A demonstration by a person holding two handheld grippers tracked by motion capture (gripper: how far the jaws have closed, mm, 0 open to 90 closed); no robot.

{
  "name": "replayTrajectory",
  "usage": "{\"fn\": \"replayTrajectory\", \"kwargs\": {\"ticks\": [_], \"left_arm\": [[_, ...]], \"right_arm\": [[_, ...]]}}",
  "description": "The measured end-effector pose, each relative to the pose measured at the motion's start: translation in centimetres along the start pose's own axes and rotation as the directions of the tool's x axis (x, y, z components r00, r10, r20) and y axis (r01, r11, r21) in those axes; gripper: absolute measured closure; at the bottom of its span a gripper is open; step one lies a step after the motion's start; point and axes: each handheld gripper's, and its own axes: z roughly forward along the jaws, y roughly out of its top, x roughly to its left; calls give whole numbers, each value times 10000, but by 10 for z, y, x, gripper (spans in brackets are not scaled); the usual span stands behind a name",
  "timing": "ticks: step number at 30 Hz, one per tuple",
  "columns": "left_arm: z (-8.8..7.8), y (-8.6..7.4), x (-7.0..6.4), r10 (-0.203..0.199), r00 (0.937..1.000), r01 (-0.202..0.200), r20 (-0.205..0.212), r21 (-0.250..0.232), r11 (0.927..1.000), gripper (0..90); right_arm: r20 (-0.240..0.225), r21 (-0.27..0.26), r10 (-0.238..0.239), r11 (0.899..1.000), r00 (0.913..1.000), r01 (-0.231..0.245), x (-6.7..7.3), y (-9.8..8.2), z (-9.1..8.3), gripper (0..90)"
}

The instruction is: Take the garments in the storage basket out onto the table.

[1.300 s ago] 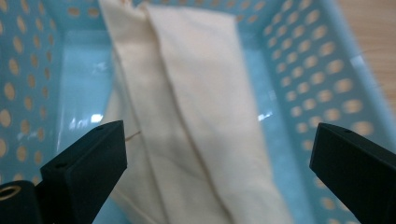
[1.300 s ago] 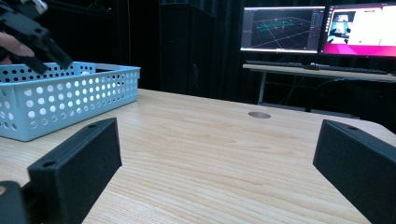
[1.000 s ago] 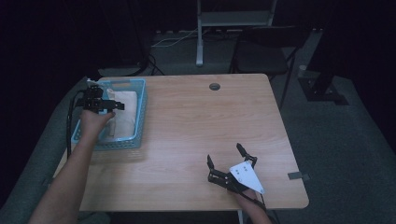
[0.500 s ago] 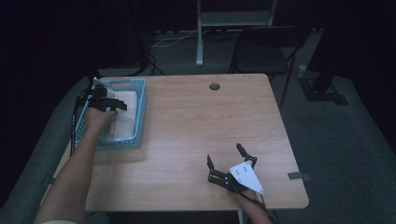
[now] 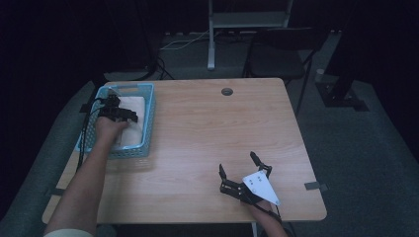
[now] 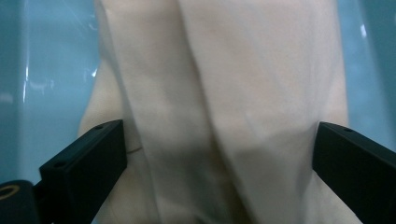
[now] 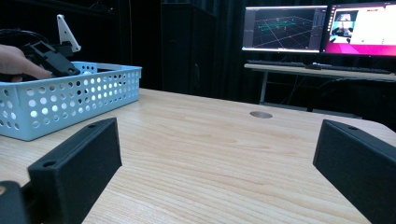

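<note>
A light blue perforated basket stands at the table's left side, and a cream cloth lies folded inside it. My left gripper hangs over that cloth, pointing down into the basket. In the left gripper view the gripper is open, with its jaws set wide on either side of the cloth and the basket floor behind. My right gripper rests low near the table's front edge, open with nothing between its jaws. In its own view the right gripper faces the basket.
The wooden table has a round cable hole near its far edge. A dark chair stands behind it. Two lit monitors sit on a desk farther off.
My left gripper has shifted a little to the right over the cloth in the basket. The right gripper has stayed where it was.
</note>
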Motion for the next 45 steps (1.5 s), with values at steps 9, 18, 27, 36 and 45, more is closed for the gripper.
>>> {"fn": "replayTrajectory", "kwargs": {"ticks": [9,18,27,36,45], "left_arm": [[3,0,-5,662,9976,-654,-209,372,9972,0],[-15,1,19,283,9989,-301,365,499,9983,519],[-18,3,29,-24,9944,-66,1058,843,9964,652],[-33,2,29,-177,9931,120,1157,493,9987,659],[-56,0,28,-158,9882,145,1524,96,9998,659]], "right_arm": [[-31,-1,-2,10000,10000,2,0,0,0,5],[-19,-21,-28,10000,10000,28,0,0,0,5],[67,26,13,10000,10000,-13,0,0,0,5],[51,46,28,10000,10000,-28,0,0,0,5],[54,54,28,10000,10000,-28,0,0,0,5]]}}
